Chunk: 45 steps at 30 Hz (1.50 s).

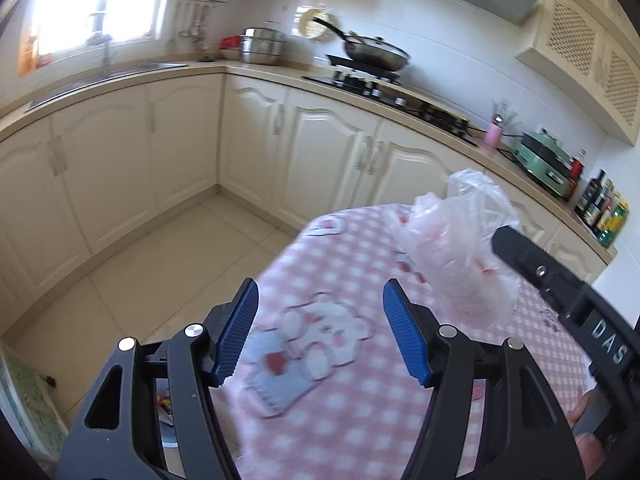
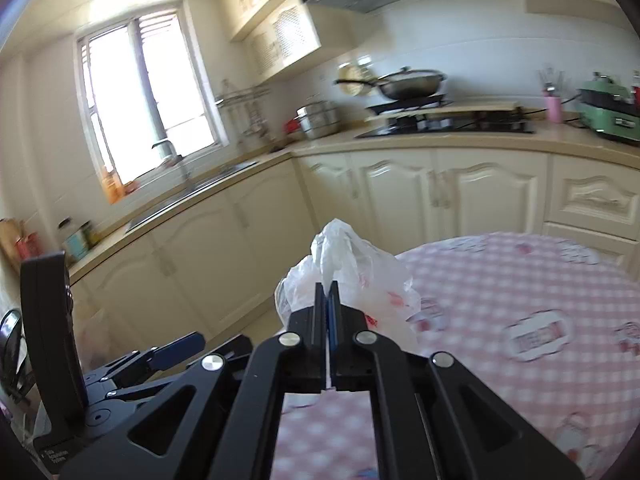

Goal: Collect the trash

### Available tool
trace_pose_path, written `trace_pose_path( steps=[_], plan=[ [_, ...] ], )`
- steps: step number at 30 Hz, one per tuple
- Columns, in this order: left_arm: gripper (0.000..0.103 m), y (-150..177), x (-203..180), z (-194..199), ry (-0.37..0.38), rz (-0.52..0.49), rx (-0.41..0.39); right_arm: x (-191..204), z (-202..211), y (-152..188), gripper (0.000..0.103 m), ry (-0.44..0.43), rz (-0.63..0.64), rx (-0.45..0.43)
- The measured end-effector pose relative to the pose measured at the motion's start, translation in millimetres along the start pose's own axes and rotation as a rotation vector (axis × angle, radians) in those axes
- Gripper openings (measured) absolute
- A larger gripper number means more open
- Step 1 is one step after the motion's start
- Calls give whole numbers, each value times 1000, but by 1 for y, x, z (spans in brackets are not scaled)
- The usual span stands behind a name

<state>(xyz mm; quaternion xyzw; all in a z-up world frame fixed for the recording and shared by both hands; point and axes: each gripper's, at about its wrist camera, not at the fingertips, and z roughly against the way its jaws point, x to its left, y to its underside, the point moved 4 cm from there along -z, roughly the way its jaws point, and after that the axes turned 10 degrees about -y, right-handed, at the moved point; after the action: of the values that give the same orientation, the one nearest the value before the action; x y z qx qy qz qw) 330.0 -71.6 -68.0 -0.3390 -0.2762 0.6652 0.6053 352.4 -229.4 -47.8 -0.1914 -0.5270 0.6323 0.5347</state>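
Bag (image 2: 352, 276) pinched in right claw (image 2: 328, 300), above table (image 2: 520, 280)

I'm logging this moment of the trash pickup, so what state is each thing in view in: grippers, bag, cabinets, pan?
Left gripper: open, nothing between its blue pads.
Right gripper: shut on the bag.
Crumpled clear plastic bag with red print: pinched, held above the table edge.
Pink checked tablecloth: spread flat over the table.
Cream cabinet doors: all closed.
Dark frying pan: sitting on the stove.
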Motion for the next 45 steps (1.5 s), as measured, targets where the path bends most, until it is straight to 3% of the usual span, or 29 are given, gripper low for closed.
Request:
trace_pose_path(
  steps=[11,19,27,35,40,45],
  plan=[
    [62,34,187,-10,-245,225,53,155,-127,66,2,-259,109,187],
    [62,97,288,-77,-306,368,186,213,-240,165,2,-302,141,383],
    [62,205,365,-186,-306,505,391,215,-344,296,2,-260,115,604],
    [57,302,398,-267,-327,576,519,191,-412,414,2,-171,122,781],
    [47,333,397,-299,-318,608,530,171,-429,453,2,-129,133,840],
    [36,355,395,-316,-322,613,549,161,-439,468,2,-107,150,856]
  ],
)
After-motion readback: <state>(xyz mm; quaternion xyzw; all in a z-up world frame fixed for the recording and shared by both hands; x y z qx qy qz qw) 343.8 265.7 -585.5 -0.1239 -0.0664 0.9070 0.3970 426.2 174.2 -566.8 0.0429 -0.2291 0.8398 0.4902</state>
